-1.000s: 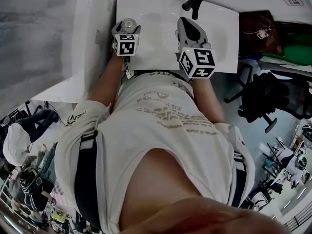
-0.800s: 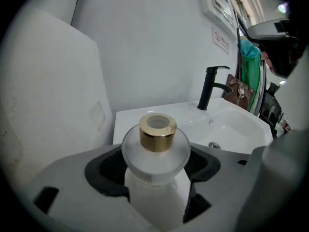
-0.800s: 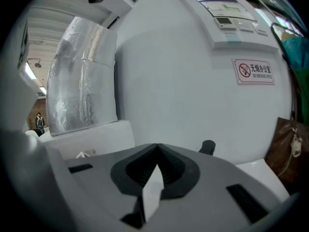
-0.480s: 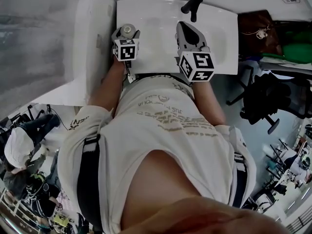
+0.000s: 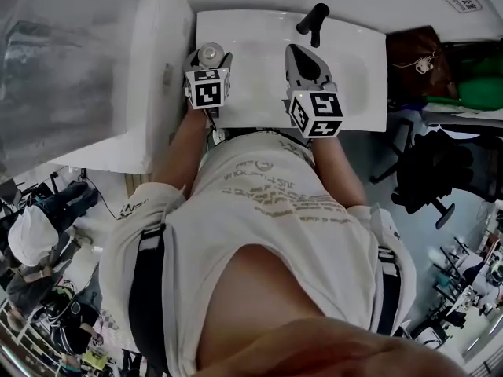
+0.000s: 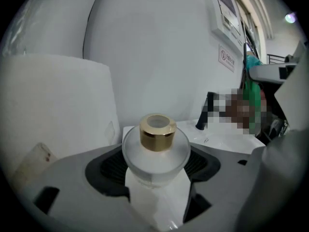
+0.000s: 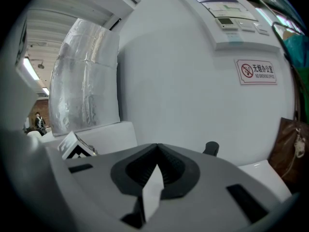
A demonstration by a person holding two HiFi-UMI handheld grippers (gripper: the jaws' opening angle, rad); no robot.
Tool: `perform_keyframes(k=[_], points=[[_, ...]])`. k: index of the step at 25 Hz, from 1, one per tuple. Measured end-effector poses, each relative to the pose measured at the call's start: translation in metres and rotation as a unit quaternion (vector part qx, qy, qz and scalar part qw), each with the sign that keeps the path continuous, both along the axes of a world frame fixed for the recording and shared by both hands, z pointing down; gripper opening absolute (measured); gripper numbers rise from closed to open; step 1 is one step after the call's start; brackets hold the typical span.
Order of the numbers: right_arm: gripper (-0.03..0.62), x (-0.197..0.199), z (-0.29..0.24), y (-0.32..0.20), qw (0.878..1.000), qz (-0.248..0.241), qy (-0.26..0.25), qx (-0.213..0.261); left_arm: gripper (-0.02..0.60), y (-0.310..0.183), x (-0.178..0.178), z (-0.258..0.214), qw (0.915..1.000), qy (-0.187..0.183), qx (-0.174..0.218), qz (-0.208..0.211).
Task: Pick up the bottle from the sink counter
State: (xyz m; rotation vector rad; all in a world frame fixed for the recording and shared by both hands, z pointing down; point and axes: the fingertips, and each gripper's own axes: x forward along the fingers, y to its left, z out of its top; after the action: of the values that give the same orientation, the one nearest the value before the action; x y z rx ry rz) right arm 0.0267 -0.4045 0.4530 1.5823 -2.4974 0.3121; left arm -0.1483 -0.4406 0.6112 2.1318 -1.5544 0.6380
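A frosted glass bottle point(image 6: 155, 151) with a gold cap point(image 6: 157, 130) stands upright between the jaws of my left gripper point(image 6: 154, 178), which is shut on it. In the head view the bottle point(image 5: 210, 54) shows just past the left gripper point(image 5: 209, 73), over the left end of the white sink counter point(image 5: 259, 100). My right gripper point(image 5: 302, 63) hovers over the basin to the right, its jaws shut together with nothing between them; in the right gripper view the right gripper point(image 7: 155, 170) points at the white wall.
A black tap point(image 5: 313, 20) stands at the back of the sink. A white block point(image 5: 149, 77) borders the counter on the left. A brown bag point(image 5: 416, 53) and a black office chair point(image 5: 436, 163) are to the right. The left gripper's marker cube point(image 7: 75, 149) shows in the right gripper view.
Both grippers have shifted slightly in the head view as the camera moved; the left stays shut on the bottle and the right stays shut and empty.
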Motion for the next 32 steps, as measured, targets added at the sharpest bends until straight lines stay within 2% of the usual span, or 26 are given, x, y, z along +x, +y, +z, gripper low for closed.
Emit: perform_keyframes(k=[6,11,16,23,28,32], points=[[0.023,-0.005,-0.004,-0.003,1.0,-0.008,-0.007,0.008,0.345,-0.001,0.003,-0.062,0.9996,0.004,0.029,-0.002],[0.023,-0.009,-0.005,-0.006,1.0,-0.014,-0.017,0.015,0.345,0.001,0.012,-0.118,0.9975,0.012,0.069,-0.002],[0.023,-0.016,-0.009,-0.006,0.999,-0.017,-0.033,0.027,0.345,0.012,0.015,-0.152,0.9963,0.012,0.085,0.006],[0.023,-0.019,-0.024,-0.013,0.997,-0.017,-0.05,0.056,0.345,0.026,0.015,-0.173,0.995,0.001,0.098,0.016],[0.023,-0.024,-0.038,-0.014,0.995,-0.022,-0.053,0.08,0.345,0.033,0.012,-0.163,0.9958,0.01,0.09,0.015],[0.023,-0.024,-0.038,-0.013,0.995,-0.029,-0.054,0.082,0.346,0.035,0.016,-0.158,0.9961,0.014,0.086,0.017]])
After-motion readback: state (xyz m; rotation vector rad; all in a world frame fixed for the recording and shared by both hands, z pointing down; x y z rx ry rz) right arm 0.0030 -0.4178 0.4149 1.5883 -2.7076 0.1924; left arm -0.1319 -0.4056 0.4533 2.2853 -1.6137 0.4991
